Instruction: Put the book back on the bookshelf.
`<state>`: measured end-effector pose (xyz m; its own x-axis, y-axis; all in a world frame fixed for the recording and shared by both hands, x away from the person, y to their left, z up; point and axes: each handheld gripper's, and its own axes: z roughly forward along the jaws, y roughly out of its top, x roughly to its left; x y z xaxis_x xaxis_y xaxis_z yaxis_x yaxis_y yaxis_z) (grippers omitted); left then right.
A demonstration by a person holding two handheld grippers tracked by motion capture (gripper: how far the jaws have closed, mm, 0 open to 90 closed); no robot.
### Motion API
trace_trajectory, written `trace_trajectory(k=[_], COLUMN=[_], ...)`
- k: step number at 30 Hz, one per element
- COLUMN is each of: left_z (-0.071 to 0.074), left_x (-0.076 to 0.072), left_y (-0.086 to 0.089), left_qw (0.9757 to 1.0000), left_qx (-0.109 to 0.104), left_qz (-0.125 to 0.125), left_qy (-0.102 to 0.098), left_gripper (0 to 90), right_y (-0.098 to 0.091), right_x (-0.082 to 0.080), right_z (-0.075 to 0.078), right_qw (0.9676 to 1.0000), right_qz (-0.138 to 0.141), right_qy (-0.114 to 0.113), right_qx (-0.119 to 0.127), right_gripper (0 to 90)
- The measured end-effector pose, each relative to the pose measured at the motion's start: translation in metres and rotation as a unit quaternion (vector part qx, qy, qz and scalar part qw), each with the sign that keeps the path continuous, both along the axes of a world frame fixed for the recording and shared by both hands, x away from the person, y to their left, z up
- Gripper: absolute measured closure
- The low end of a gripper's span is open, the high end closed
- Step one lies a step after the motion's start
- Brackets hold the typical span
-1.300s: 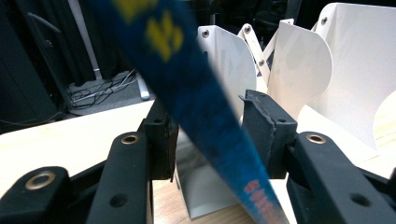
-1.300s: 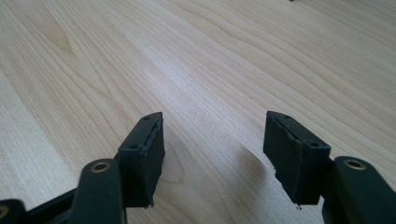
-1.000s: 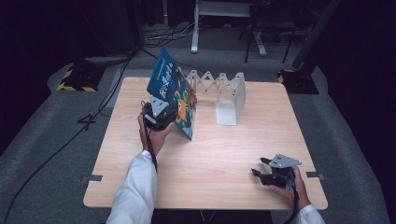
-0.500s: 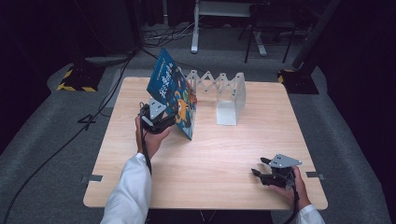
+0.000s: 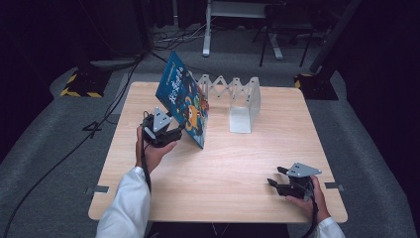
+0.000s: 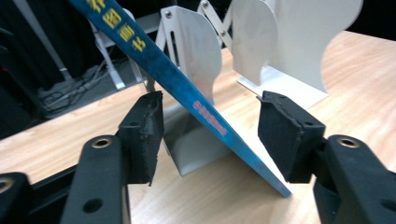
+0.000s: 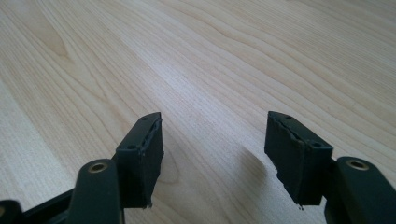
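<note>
A blue picture book (image 5: 185,101) stands tilted on the wooden table (image 5: 223,163), its top leaning left and its lower edge near a white accordion book rack (image 5: 242,99). My left gripper (image 5: 178,131) is at the book's near corner. In the left gripper view the book's edge (image 6: 205,112) runs slantwise between the two pads (image 6: 144,135), which do not press on it. These jaws have just been opening, so the left gripper is open. My right gripper (image 5: 275,177) rests low at the table's front right, open, with bare wood between its fingertips (image 7: 215,154).
The rack's white plates (image 6: 280,42) stand just behind the book. Off the table's far side are a metal stand (image 5: 237,15), cables on the grey floor (image 5: 124,84) and yellow-black striped blocks (image 5: 81,84).
My left hand and gripper have drawn back a little to the left, toward the person, away from the book's face. The book keeps its lean. The right hand has stayed put.
</note>
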<state>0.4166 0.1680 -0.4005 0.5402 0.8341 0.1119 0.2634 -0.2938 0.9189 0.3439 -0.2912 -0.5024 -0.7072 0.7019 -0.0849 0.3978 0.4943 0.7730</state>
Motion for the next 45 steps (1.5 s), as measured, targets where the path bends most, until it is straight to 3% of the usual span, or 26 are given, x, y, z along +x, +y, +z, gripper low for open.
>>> trace_trajectory(k=[12,20,26,28,30,32,37,45], left_z=[0.001,-0.002,-0.003,-0.003,-0.003,-0.006,-0.013,-0.028], left_x=[-0.020,-0.034,-0.041,-0.045,-0.046,-0.050,-0.056,-0.072], left_y=[-0.001,0.002,0.007,0.009,0.010,0.011,0.012,0.016], left_qw=[0.9984,0.9949,0.9932,0.9916,0.9912,0.9885,0.9864,0.9796], left_qx=[0.043,0.081,0.095,0.111,0.111,0.128,0.133,0.155], left_qz=[-0.035,-0.052,-0.056,-0.055,-0.057,-0.065,-0.077,-0.104], left_qy=[0.013,0.032,0.037,0.037,0.042,0.048,0.058,0.073], left_gripper=[31.3,26.2,24.7,24.5,22.8,22.5,20.3,17.0], right_y=[0.002,0.000,0.001,0.002,0.001,-0.002,-0.005,-0.009], right_x=[0.001,-0.001,-0.001,0.000,0.000,-0.001,-0.002,-0.007], right_z=[0.003,0.010,0.014,0.015,0.016,0.020,0.023,0.025], right_qw=[0.9999,0.9996,0.9995,0.9995,0.9994,0.9995,0.9994,0.9991], right_qz=[-0.007,-0.012,-0.015,-0.012,-0.011,-0.011,-0.017,-0.017], right_qy=[0.003,0.002,0.005,0.003,0.005,-0.001,-0.002,-0.001], right_qx=[-0.014,-0.023,-0.026,-0.031,-0.033,-0.031,-0.030,-0.038], right_gripper=[31.8,28.3,25.8,24.9,24.8,24.8,24.9,24.8])
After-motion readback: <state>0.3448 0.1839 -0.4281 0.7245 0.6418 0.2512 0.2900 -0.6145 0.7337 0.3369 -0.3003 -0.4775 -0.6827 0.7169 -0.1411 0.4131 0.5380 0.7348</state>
